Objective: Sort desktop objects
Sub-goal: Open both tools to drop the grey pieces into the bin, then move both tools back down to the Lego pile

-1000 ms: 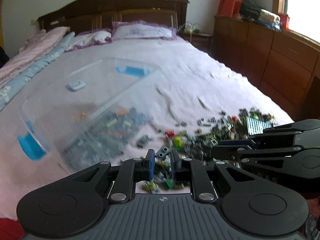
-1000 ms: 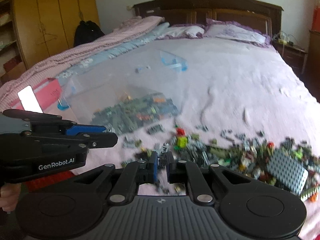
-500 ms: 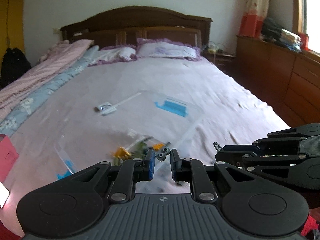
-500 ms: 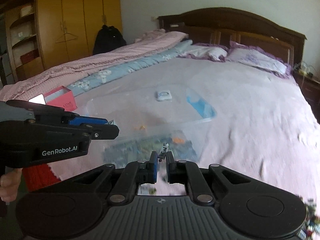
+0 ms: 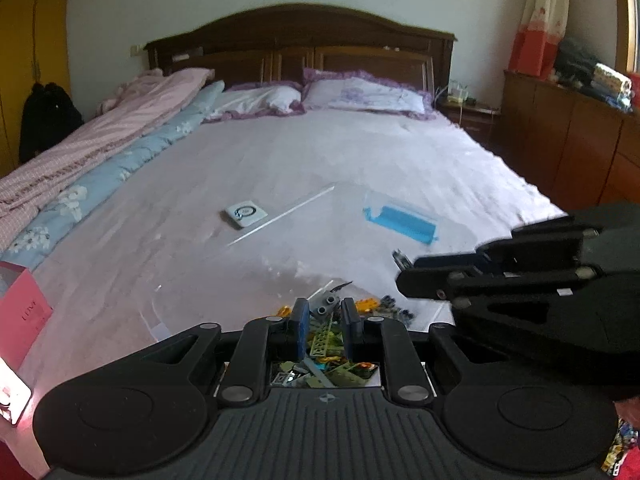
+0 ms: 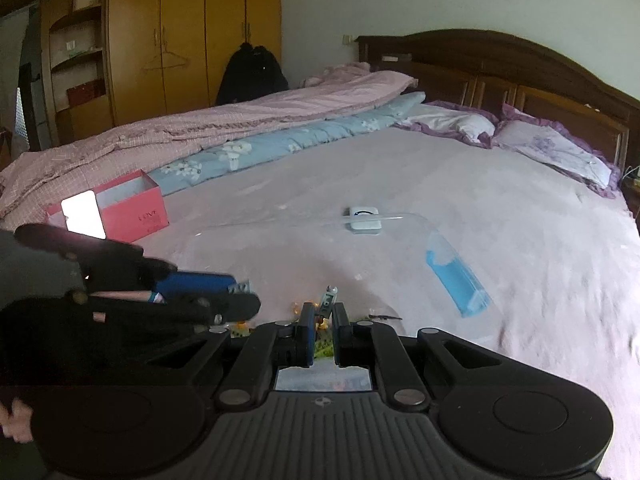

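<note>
Two grippers, each pinching one small building-block piece over the clear plastic bin [image 5: 400, 220] in the lower middle of both frames. Left gripper [image 5: 323, 318] has its jaws closed down on a grey studded brick [image 5: 325, 307], held at the pad tips, round holes facing the camera. Right gripper [image 6: 321, 322] has jaws nearly together on a thin grey pin-like part [image 6: 328, 300] that sticks up tilted above the tips. Loose mixed pieces [image 5: 324, 360] lie in the bin bottom just below the left jaws, green, yellow, grey. My read: hard moulded plastic, near weightless, stiff, slick faces, not fragile. Risk is twisting or popping out of the pads, not crushing. Brick is best held across flat parallel sides, as it is. The pin part has little contact area, so a grip lower on its body would be safer. Bin walls are thin, clear and hard to see; blue latch [image 6: 456, 280] marks one end.
</note>
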